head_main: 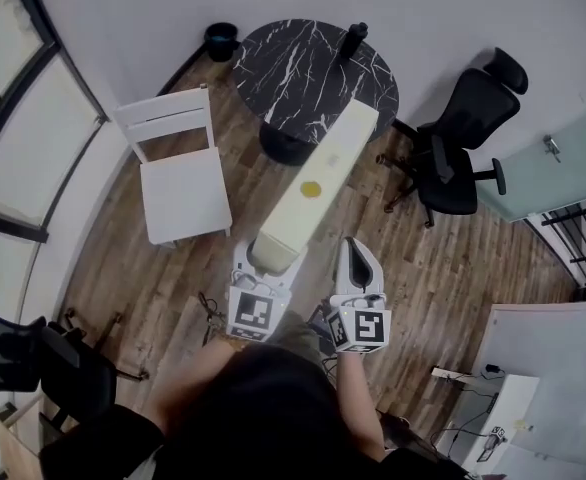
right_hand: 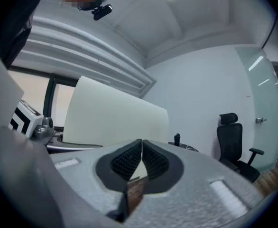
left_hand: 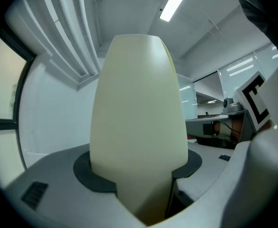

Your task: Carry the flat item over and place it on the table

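A long flat cream board (head_main: 315,186) with a yellow round mark sticks out forward from my left gripper (head_main: 270,264), whose jaws are shut on its near end. In the left gripper view the board (left_hand: 139,122) fills the middle, wedged between the dark pads. Its far end reaches over the edge of the round black marble table (head_main: 313,73). My right gripper (head_main: 359,273) hangs just right of the board, shut and empty. The right gripper view shows its pads (right_hand: 152,159) pressed together, with the board (right_hand: 113,115) to the left.
A dark bottle (head_main: 354,39) stands on the table's far edge. A white chair (head_main: 178,168) is left of the board, a black office chair (head_main: 463,148) right of the table. A small dark bin (head_main: 221,40) sits by the wall. Wooden floor lies below.
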